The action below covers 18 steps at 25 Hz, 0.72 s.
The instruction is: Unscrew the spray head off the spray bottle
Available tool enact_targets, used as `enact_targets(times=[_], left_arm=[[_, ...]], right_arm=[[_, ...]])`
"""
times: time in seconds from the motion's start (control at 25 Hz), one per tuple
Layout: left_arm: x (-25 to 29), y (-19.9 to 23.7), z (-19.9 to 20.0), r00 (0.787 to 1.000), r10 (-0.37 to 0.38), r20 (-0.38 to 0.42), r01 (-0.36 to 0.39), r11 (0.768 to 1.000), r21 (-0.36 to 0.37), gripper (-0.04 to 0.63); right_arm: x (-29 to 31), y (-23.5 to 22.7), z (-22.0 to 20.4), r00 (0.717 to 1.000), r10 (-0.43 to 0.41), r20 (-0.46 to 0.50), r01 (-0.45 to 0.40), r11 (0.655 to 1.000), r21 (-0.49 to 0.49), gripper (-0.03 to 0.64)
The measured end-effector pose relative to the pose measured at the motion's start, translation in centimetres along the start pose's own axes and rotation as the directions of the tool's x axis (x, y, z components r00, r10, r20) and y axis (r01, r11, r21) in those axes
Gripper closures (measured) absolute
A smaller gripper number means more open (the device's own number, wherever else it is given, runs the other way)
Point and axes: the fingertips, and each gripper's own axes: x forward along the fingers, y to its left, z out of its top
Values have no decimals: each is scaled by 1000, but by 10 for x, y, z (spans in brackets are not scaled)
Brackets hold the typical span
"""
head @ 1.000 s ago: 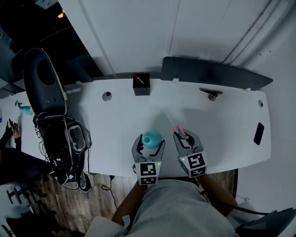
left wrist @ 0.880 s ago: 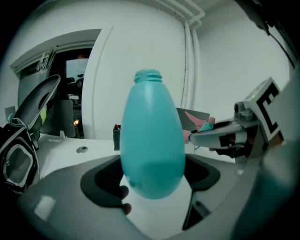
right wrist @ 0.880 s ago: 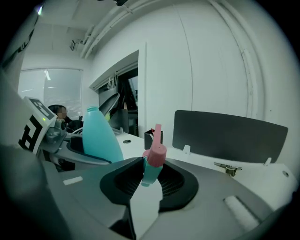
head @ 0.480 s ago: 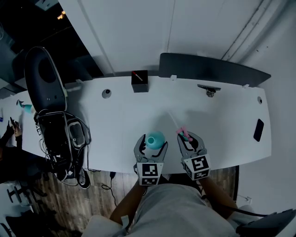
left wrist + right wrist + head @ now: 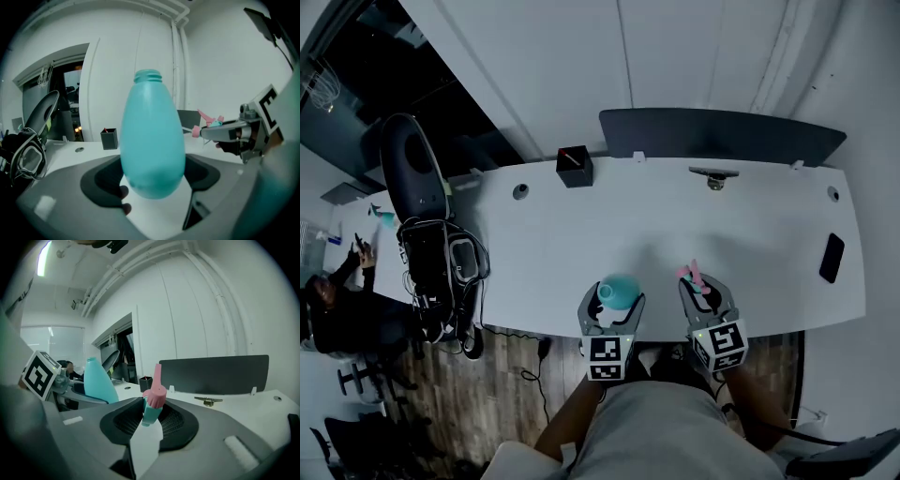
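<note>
The left gripper (image 5: 612, 306) is clamped on the lower body of a teal plastic spray bottle (image 5: 619, 289), its jaws set wide around the rounded sides. The bottle stands upright, and its threaded neck (image 5: 148, 75) is bare and open at the top. The right gripper (image 5: 704, 294) is closed on the pink and teal plastic spray head (image 5: 692, 275), which is off the bottle and sits between the jaws with its pink nozzle pointing up. The two grippers are side by side but apart, over the near edge of the long white bench (image 5: 581, 234). At the far edge of the bench stands a small black square pen holder (image 5: 575, 167), beside a dark screen panel (image 5: 722, 137). A black phone (image 5: 832, 258) lies near the right end.
</note>
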Motion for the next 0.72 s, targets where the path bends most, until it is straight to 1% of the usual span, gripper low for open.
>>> enact_targets(times=[0.08,0.2,0.32,0.4,0.56,0.72], left_arm=[[-5,-10,0,1000,27,6,-27,1000,3,202],[-19,-20,-6,998,66,-7,-66,998,-15,202],[-31,-27,-9,997,79,-15,-79,997,-11,202],[-38,-25,-8,996,86,-12,-86,996,2,202],[-43,-20,-9,997,82,-4,-82,996,21,202],[-47,-19,-12,999,53,5,-53,999,-8,202]], right_arm=[[-13,-7,-3,1000,15,19,-15,1000,16,522],[-28,-5,-10,998,48,35,-50,998,45,523],[-41,3,-13,995,79,53,-83,994,66,528],[-46,6,-13,995,80,62,-84,994,67,532],[-46,10,-11,996,56,64,-59,997,44,534],[-46,22,-4,997,44,65,-45,999,18,534]])
